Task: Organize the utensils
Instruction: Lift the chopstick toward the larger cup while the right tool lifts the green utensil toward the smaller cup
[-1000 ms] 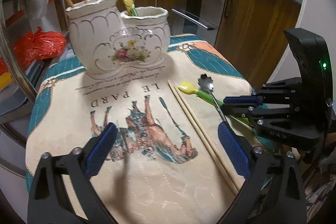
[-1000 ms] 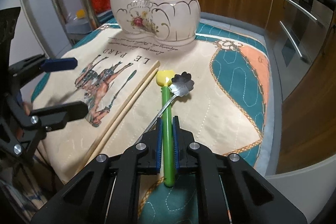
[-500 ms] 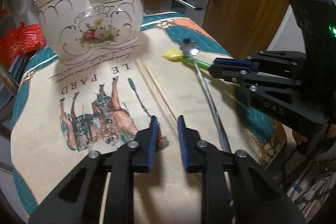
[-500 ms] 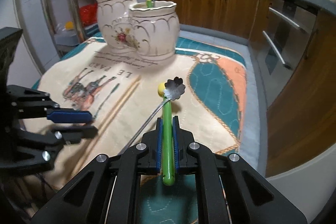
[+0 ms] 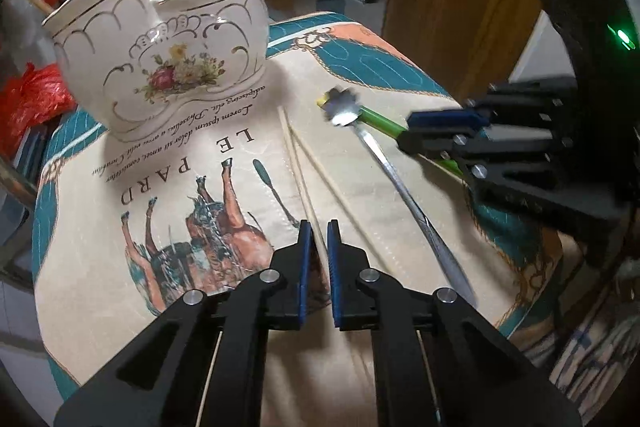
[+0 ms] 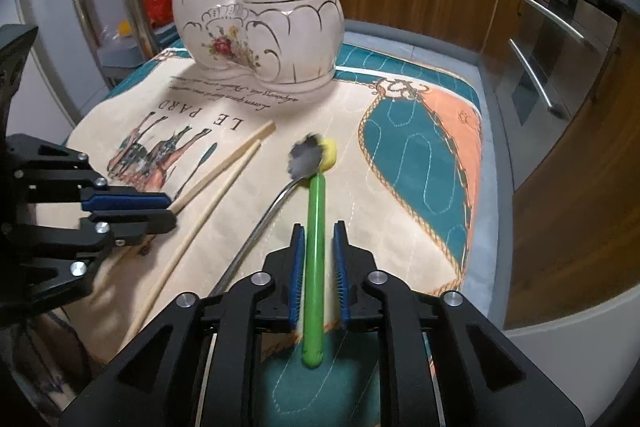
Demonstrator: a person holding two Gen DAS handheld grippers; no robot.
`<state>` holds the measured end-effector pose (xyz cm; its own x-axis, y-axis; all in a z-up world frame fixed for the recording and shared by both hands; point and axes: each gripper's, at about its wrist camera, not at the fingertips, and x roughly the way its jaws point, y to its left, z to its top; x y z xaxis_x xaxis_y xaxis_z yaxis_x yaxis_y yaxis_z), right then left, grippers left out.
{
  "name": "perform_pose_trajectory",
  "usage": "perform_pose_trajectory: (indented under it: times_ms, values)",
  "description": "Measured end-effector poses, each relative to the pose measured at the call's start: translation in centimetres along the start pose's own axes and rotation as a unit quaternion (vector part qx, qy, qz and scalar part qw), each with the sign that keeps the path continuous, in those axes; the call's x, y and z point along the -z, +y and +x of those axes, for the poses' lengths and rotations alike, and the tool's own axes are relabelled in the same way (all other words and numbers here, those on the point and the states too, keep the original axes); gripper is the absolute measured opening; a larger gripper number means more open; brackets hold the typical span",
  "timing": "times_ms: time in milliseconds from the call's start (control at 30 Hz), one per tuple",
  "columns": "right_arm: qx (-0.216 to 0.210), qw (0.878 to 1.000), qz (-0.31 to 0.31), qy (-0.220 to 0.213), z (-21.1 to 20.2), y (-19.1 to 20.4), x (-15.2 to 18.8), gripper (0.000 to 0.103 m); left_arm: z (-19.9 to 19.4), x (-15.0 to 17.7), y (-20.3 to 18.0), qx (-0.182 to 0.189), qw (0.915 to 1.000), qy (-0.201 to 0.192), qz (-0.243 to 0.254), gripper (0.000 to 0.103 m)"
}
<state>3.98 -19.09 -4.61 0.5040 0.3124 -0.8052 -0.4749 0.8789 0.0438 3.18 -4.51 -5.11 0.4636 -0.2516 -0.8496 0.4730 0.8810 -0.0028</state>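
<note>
A white floral two-pot ceramic holder (image 5: 160, 55) (image 6: 260, 35) stands at the far end of the mat with chopsticks, a fork and a green-handled utensil in it. My left gripper (image 5: 317, 231) is shut on one wooden chopstick (image 5: 298, 163); the second chopstick (image 5: 340, 191) lies beside it. In the right wrist view the left gripper (image 6: 170, 209) holds that chopstick (image 6: 224, 163). My right gripper (image 6: 319, 231) has its jaws slightly apart around a green-handled utensil with a yellow head (image 6: 316, 227), which also shows in the left wrist view (image 5: 376, 119). A metal spoon with a flower-shaped bowl (image 5: 400, 183) (image 6: 264, 219) lies next to it.
A quilted mat printed with a horse and "LE PARD" (image 5: 180, 195) (image 6: 420, 163) covers the small table. Red plastic bags (image 5: 28, 99) lie at the left. Wooden kitchen cabinets and an oven with steel handles (image 6: 540, 67) stand behind.
My left gripper has closed on one chopstick and moved toward the holder. My right gripper's jaws have opened slightly around the green handle, which now rests low on the mat.
</note>
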Motion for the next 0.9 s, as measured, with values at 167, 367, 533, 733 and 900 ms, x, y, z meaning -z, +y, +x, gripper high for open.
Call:
perform_pose_trajectory:
  times_ms: [167, 367, 533, 733, 900]
  values:
    - [-0.010, 1.000, 0.003, 0.005, 0.7, -0.4, -0.9, 0.016, -0.2, 0.1, 0.9, 0.001, 0.9998, 0.020, 0.003, 0.007]
    - [-0.014, 1.000, 0.002, 0.000, 0.7, -0.4, -1.0, 0.010, -0.5, 0.8, 1.1, 0.008, 0.9996, 0.014, -0.023, 0.010]
    - [-0.015, 1.000, 0.012, -0.023, -0.2, -0.9, -0.9, 0.010, -0.5, 1.1, 1.3, 0.001, 0.9994, -0.010, -0.034, 0.006]
    - [-0.025, 0.997, 0.044, -0.064, -2.1, -2.3, -1.0, 0.010, -1.9, 1.0, 2.0, 0.004, 0.9982, -0.049, -0.034, 0.006]
    - [-0.045, 0.990, 0.064, -0.119, -4.2, -2.8, -1.8, 0.010, -4.4, 0.4, 3.2, 0.008, 0.9929, -0.111, -0.041, 0.006]
